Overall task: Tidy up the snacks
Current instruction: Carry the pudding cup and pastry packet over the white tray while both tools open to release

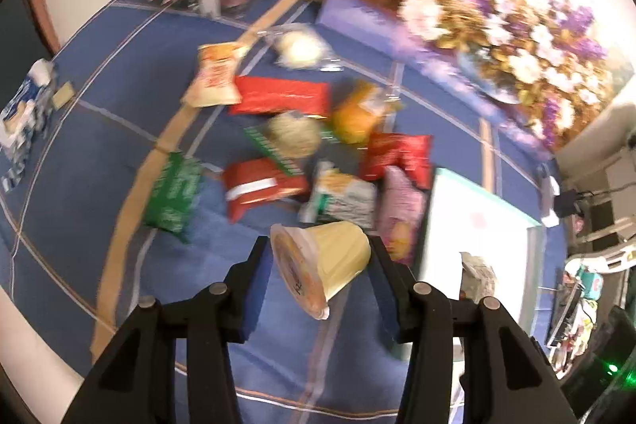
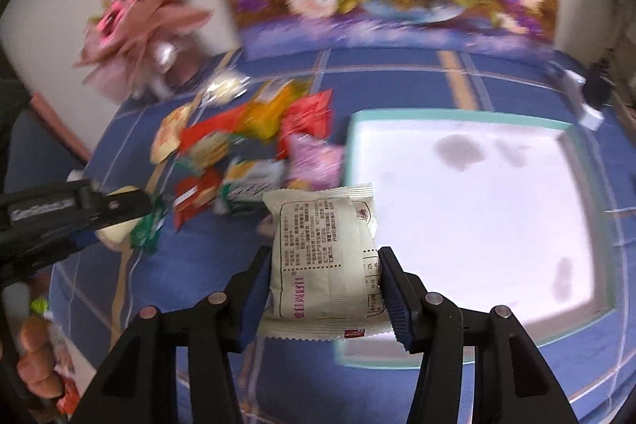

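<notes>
Left tool clenched on a pale yellow jelly cup above the blue table, right tool gripped a cream snack packet beside the white tray, snack pile lay near.

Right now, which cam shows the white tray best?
Right wrist view: the white tray with its teal rim fills the right half, all four sides visible. The left wrist view shows only part of it, at the right edge behind the snack pile.
</notes>
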Available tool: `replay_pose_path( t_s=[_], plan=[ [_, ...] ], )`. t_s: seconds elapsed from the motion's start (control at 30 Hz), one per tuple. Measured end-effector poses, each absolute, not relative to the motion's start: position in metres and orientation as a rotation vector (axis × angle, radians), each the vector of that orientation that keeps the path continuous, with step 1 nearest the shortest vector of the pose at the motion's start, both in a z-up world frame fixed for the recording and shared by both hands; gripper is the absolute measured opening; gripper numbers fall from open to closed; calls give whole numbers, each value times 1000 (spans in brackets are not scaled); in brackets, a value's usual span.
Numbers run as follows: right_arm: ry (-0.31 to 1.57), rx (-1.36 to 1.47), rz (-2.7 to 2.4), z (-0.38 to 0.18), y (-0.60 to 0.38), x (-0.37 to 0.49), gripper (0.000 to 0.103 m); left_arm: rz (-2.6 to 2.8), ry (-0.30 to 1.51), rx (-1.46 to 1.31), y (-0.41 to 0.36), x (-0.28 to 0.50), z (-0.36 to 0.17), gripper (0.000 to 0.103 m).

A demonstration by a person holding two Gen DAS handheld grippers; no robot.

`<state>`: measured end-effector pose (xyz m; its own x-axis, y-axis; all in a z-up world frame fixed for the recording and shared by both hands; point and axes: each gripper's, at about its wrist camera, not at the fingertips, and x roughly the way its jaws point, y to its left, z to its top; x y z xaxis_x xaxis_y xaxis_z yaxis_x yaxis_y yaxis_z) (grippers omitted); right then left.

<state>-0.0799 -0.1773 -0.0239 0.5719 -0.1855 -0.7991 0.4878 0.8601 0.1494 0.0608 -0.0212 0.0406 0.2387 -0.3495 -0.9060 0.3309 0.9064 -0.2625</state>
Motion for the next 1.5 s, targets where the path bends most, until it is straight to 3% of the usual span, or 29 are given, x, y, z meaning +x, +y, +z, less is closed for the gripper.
replay_pose_path(
  t_s=[0.27, 0.7, 1.1, 1.5],
  plan=[
    [839, 431, -577, -12, -245, -118, 55, -620, 1251, 7, -101, 26, 51, 50],
    [806, 541, -714, -21, -320, -157, 55, -687, 1232, 152, -207, 2, 16, 50],
    [836, 542, -708, -42, -341, -145, 56, -612, 1256, 262, -222, 10, -46, 50],
    [883, 554, -736, -56, -350, -140, 56, -628, 1149, 300, -225, 1, -29, 50]
  ],
)
